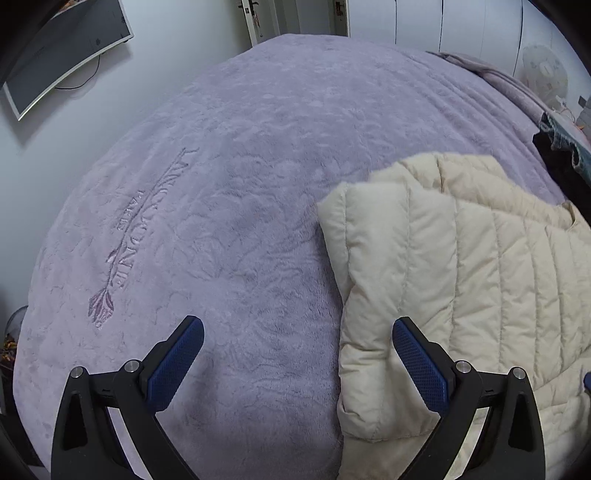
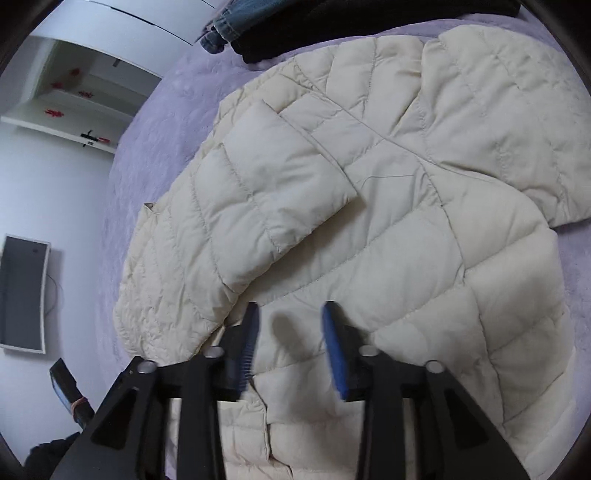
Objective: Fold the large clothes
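A cream quilted puffer jacket (image 2: pixel 388 206) lies flat on a lilac plush bedspread (image 1: pixel 240 184). One sleeve (image 2: pixel 266 192) is folded across its body; the other sleeve (image 2: pixel 517 122) lies toward the far right. In the left wrist view the jacket (image 1: pixel 461 280) fills the right side. My left gripper (image 1: pixel 297 326) is open and empty, just above the bedspread, with its right finger over the jacket's edge. My right gripper (image 2: pixel 290 308) is open and empty, hovering above the jacket's body near the folded sleeve's end.
Dark clothing (image 2: pixel 332 22) and denim (image 2: pixel 229 26) lie at the bed's far side. A wall-mounted screen (image 1: pixel 62 48) hangs on the white wall. A door (image 1: pixel 295 16) stands beyond the bed, and a white shelf (image 2: pixel 74 99) is on the wall.
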